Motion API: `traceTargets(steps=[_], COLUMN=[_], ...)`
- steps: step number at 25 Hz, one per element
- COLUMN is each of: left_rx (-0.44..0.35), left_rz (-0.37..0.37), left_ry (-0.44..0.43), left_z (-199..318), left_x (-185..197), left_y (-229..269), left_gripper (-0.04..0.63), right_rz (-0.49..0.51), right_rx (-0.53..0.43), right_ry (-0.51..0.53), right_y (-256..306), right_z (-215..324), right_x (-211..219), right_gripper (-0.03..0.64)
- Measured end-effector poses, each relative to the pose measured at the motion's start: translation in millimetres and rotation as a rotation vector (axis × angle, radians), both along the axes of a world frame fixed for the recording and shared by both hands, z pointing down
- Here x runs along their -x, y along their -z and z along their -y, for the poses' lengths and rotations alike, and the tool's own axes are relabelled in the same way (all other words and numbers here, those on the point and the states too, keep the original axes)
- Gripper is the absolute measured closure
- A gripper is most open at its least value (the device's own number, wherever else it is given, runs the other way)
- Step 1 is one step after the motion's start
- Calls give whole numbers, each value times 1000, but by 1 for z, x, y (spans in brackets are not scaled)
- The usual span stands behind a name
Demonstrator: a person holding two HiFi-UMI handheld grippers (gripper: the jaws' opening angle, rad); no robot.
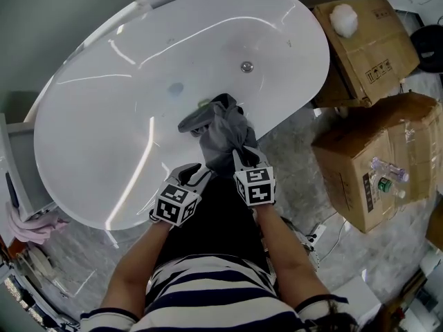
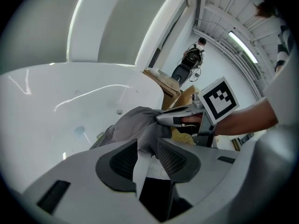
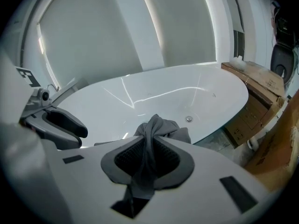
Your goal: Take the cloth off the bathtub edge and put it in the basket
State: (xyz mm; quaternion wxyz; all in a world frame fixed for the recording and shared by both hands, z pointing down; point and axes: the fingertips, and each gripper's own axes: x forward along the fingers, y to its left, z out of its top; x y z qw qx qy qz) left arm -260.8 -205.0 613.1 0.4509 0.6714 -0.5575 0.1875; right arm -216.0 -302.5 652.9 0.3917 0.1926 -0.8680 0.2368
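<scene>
**A:** Head view first: where does the cloth sit?

**B:** Your crumpled grey fabric cloth [image 1: 221,133] is bunched on the near rim of the glossy white oval bathtub [image 1: 138,81]. One end spills inward toward the small round metal drain [image 1: 246,66]. The other end lies at the rim's outer edge, where both your grippers meet it.

**A:** What is my right gripper doing?

**B:** Your right gripper [image 1: 246,156] has its fingers [image 3: 126,160] pinching a twisted rope of the cloth. In the right gripper view the fabric is squeezed between them and trails out below.

**A:** And the left?

**B:** Your left gripper [image 1: 199,173] sits just beside the right one, also at the rim. Its fingers [image 2: 124,162] stand part-way apart. A thick fold of the cloth fills the gap at their tips and touches both. Below the fold, a strip of white shows between them.

**A:** Anything else nearby?

**B:** Two brown cardboard boxes [image 1: 367,40] stand on the grey mottled floor [image 1: 311,158] to the right of the bathtub, well apart from the cloth
</scene>
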Motion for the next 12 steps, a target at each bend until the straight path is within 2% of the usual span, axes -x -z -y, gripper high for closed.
traceTargets(steps=[7, 12], left_rx=[-44, -68], left_rz=[-15, -25], left_ry=[-64, -98], left_z=[-9, -17], left_x=[-3, -2], left_y=[9, 14], left_gripper=[453, 417], right_rz=[65, 151], right_rx=[24, 47], right_ry=[-42, -119], right_y=[23, 59], right_z=[-13, -14], right_x=[0, -6], right_gripper=[543, 543])
